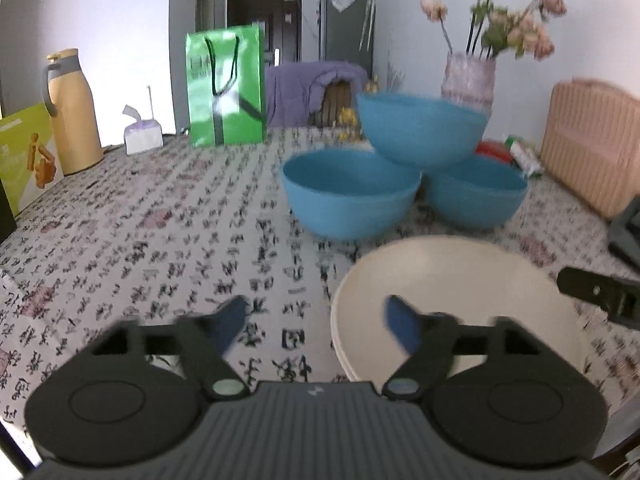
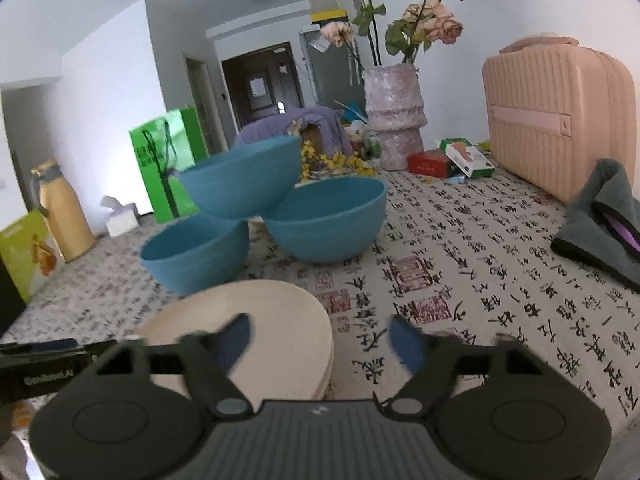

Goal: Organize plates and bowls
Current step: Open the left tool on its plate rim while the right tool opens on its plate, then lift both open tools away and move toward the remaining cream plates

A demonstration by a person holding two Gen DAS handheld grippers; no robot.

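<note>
Three blue bowls form a small pyramid on the patterned tablecloth: two on the table [image 1: 352, 192] [image 1: 476, 196] and a third [image 1: 420, 128] resting tilted on their rims. In the right wrist view the same bowls are the lower left one [image 2: 196, 252], the lower right one [image 2: 328, 220] and the top one [image 2: 244, 176]. A stack of cream plates [image 1: 460, 280] [image 2: 248, 320] lies in front of them. My left gripper [image 1: 316, 320] is open, its right finger over the stack's left rim. My right gripper [image 2: 322, 336] is open at the stack's right edge. Neither holds anything.
A green bag [image 1: 224, 88], a tan thermos [image 1: 72, 112] and a tissue box [image 1: 142, 132] stand at the back left. A vase of flowers [image 2: 394, 120], small boxes [image 2: 452, 160], a pink case [image 2: 556, 120] and a grey cloth [image 2: 600, 220] are on the right.
</note>
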